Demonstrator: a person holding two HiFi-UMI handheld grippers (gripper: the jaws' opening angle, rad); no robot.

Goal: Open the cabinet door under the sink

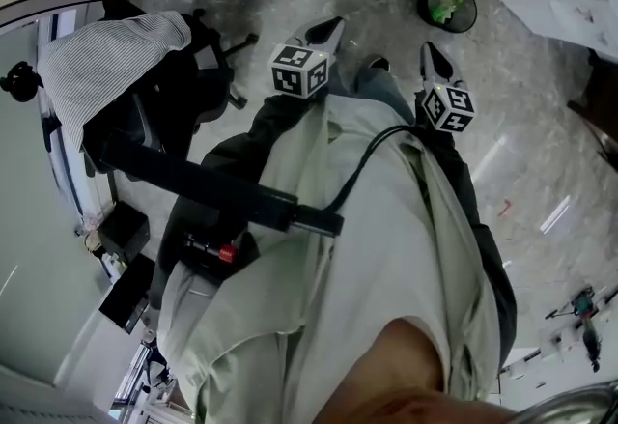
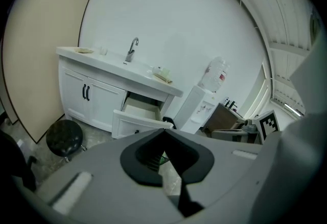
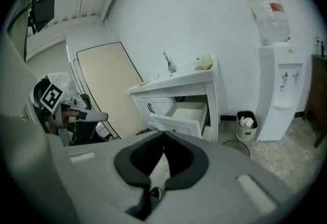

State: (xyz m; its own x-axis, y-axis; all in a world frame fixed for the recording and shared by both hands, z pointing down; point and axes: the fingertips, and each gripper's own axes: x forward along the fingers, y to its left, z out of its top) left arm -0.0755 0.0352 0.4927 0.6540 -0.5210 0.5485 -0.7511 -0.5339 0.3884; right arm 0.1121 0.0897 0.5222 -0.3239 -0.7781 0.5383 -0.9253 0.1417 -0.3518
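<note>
The white sink cabinet (image 2: 97,88) stands far off against the wall, with a faucet (image 2: 132,49) on top. Its two doors (image 2: 82,96) with black handles are closed, and a drawer (image 2: 137,118) to their right is pulled out. The right gripper view has the same cabinet (image 3: 173,88), its doors (image 3: 150,107) and the open drawer (image 3: 184,118). My left gripper (image 2: 164,132) is shut and empty, well short of the cabinet. My right gripper (image 3: 163,134) is likewise shut with nothing in it. In the head view both grippers (image 1: 326,28) (image 1: 431,51) are held in front of the person's body.
A water dispenser (image 3: 278,90) stands right of the cabinet with a small bin (image 3: 246,123) beside it. A black round stool (image 2: 64,137) sits on the floor before the doors. An office chair with a striped cloth (image 1: 106,65) is at the left, and a black bin (image 1: 447,7) lies ahead.
</note>
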